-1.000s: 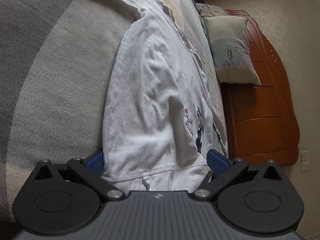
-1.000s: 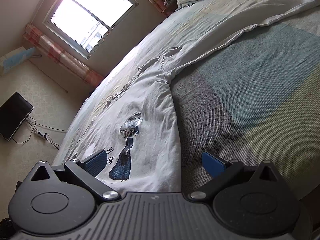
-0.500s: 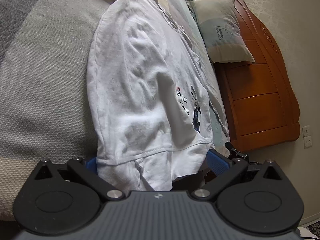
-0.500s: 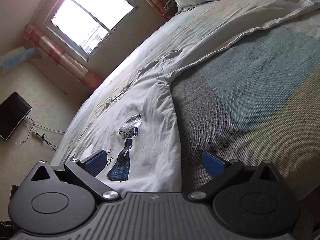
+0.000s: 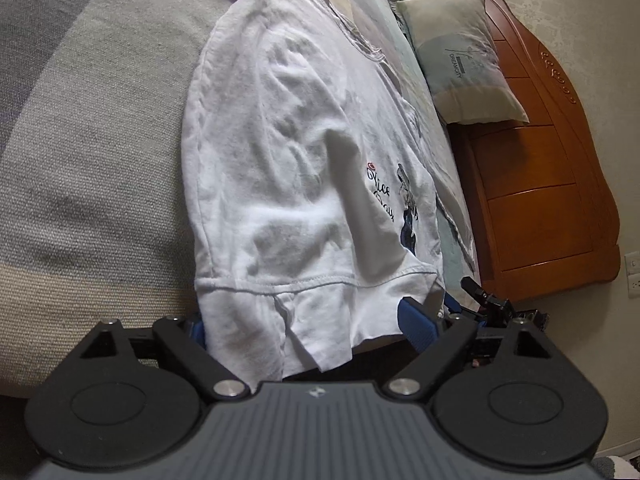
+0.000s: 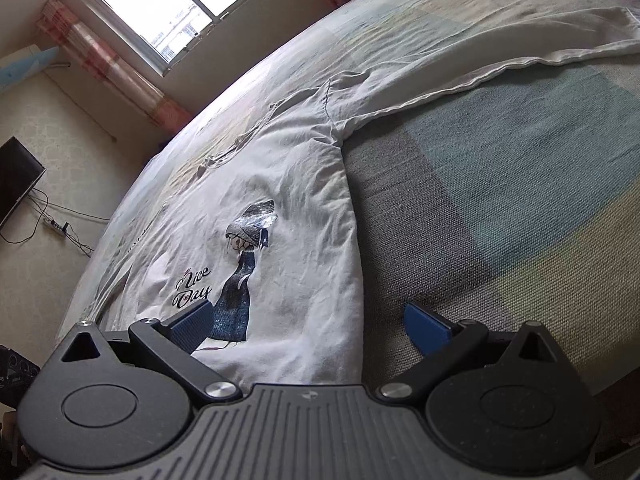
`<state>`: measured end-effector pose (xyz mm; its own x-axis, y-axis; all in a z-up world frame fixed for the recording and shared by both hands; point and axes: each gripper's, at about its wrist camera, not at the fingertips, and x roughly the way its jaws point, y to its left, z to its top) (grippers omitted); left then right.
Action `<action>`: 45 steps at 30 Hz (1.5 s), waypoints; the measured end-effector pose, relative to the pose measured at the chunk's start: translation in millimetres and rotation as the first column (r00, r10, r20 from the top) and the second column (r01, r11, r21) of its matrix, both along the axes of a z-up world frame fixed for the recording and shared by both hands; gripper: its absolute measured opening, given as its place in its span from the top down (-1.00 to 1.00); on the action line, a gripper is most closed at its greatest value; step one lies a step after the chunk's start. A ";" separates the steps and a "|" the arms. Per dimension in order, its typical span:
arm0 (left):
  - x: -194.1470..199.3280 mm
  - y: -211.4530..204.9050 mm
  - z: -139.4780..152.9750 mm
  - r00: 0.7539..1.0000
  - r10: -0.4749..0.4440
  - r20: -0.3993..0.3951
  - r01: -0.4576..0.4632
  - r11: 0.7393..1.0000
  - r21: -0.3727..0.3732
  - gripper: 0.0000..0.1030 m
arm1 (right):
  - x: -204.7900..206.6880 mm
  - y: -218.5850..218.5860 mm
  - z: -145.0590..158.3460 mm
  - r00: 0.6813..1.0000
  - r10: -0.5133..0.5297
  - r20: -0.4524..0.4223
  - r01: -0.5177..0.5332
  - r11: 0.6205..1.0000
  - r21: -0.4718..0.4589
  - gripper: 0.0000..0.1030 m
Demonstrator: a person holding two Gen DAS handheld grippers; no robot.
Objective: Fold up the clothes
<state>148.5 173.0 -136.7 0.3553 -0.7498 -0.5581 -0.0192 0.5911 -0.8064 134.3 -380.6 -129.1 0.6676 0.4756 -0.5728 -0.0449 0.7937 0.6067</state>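
Observation:
A white T-shirt with a "Nice Day" print lies front up on the bed, its hem hanging over the near edge. My left gripper straddles that hem and its jaws are closing. The cloth is between them, the left pad is hidden behind it, and the right pad sits just beside the hem's corner. In the right wrist view the same shirt lies with one long sleeve stretched away. My right gripper is open over the hem by the shirt's side edge, with one pad above the print and the other above the blanket.
A woven blanket in grey, teal and beige blocks covers the bed under the shirt. A pillow leans on the wooden headboard. A window, a dark screen and a power strip are beyond the bed.
In the left wrist view the hem now hangs lower and freer between the jaws, and the right pad has come inward towards it. The right wrist view is almost the same.

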 end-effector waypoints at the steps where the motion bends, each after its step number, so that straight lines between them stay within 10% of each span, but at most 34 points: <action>1: 1.9 4.5 -3.4 1.000 0.018 -0.004 -0.018 0.999 -0.032 -0.68 | -1.5 -1.2 -1.2 1.000 -0.005 0.009 0.005 1.000 0.010 -1.00; 10: 12.4 -4.2 -8.3 0.999 -0.041 0.011 0.041 0.998 -0.045 -0.51 | -4.1 -6.3 -3.4 1.000 -0.020 0.022 0.019 0.998 0.054 -1.00; 14: 5.5 13.8 -27.6 0.996 0.045 -0.074 -0.045 0.999 0.003 0.81 | -6.8 -3.4 -4.0 0.999 -0.016 0.042 0.014 0.999 0.034 -1.00; 28: -18.2 28.3 24.9 0.993 0.116 -0.006 -0.113 0.976 0.186 0.94 | -5.0 3.1 -0.6 0.999 0.011 0.035 -0.010 1.000 -0.029 -1.00; 35: -23.6 55.8 -6.7 0.977 0.204 -0.064 -0.192 0.969 0.158 0.94 | -1.7 3.0 2.2 1.000 0.014 0.006 -0.014 0.999 -0.034 -1.00; 45: -21.0 53.2 -8.0 0.983 0.179 -0.046 -0.170 0.974 0.153 0.91 | -28.5 5.4 -5.0 0.990 0.137 -0.041 -0.129 0.980 0.149 -1.00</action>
